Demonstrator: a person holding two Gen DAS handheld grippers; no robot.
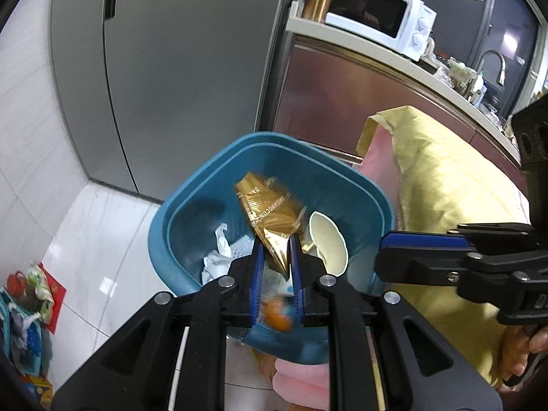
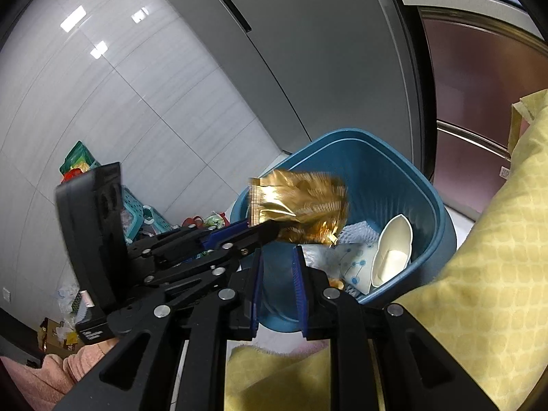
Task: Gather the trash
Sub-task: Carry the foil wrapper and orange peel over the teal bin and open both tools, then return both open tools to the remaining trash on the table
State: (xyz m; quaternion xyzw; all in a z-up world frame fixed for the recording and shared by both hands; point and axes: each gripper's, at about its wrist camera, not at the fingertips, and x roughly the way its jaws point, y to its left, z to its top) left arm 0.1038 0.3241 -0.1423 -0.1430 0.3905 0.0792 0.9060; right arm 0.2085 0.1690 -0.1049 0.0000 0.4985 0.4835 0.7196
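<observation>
**Gold wrapper held over the bin**

A grey fridge (image 1: 164,78) and pale floor tiles (image 2: 102,109) backed the blue trash bin (image 1: 191,205), which stood beside a yellow quilted cover (image 1: 445,185). The left gripper (image 1: 276,257) had its jaws narrow and pinched on a gold foil wrapper (image 1: 270,219), holding it above the bin's mouth. Inside lay a squashed white paper cup (image 1: 328,243), crumpled tissue (image 1: 219,253) and something orange (image 1: 277,318). The right gripper (image 2: 276,267) hovered by the near rim, jaws narrow with nothing visibly held.

The likely slip: the light, crinkled wrapper could cling to a pad on release, or drift and catch on the rim, landing on the floor. The right gripper, so near the rim, could also nudge the bin and tip it.
</observation>
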